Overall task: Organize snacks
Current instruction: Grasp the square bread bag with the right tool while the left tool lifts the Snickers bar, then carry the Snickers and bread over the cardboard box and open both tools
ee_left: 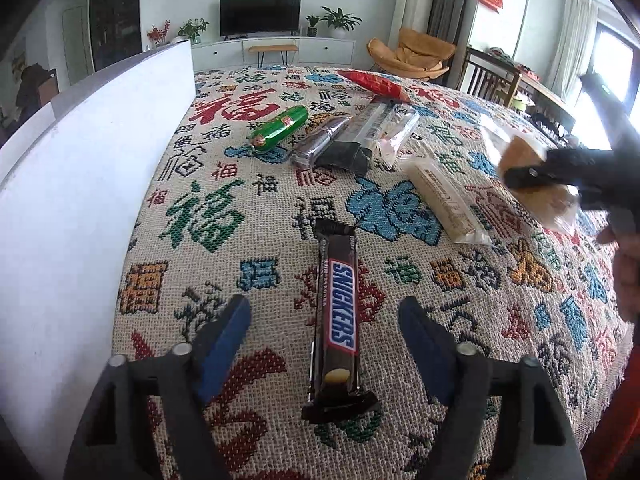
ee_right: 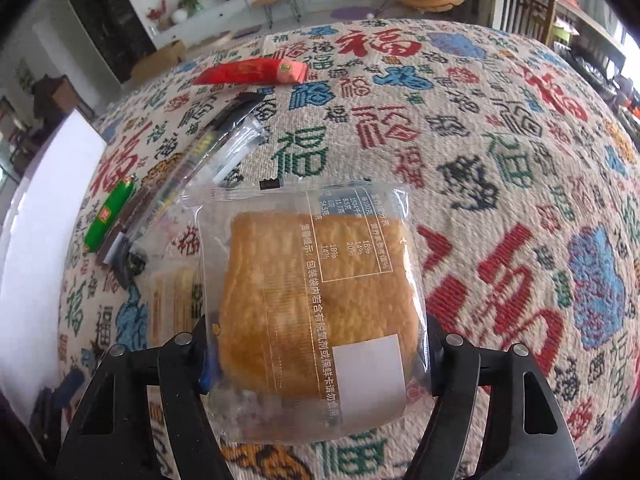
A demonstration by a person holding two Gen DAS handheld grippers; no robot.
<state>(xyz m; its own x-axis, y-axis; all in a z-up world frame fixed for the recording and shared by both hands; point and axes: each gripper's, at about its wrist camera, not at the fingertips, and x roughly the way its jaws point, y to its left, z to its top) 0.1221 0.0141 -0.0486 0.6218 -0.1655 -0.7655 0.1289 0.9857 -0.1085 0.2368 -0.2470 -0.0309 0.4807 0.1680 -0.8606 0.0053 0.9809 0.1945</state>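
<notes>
Holding a clear bag with a golden bread slice (ee_right: 316, 304) inside, the right tool (ee_right: 316, 356) pinches the bag from both sides, and the bag looks lifted a little above the cloth. The bag is wide, so the two fingers stand far apart to fit around it. In the left view this same bag (ee_left: 524, 152) hangs at the right edge, away from the other snacks, maybe so it can go to its own spot. The left tool (ee_left: 324, 344) is spread, with a blue pad on each side of a Snickers bar (ee_left: 340, 312). The pads do not touch the bar, which lies flat on the cloth and points straight away from the tool. That way the fingers can close on its long thin sides. Farther off, a pale long snack pack (ee_left: 444, 200) lies alone. Past it a small bunch sits close together: a green sausage (ee_left: 280, 127), a dark wrapped bar (ee_left: 320, 144), a black and clear packet (ee_left: 368, 132), and a red packet (ee_left: 376, 85) at the back. All of this rests on a counter covered by a woven cloth (ee_left: 460, 320) with big colored signs. A white board (ee_left: 80, 184) stands along the left side of the cloth.
</notes>
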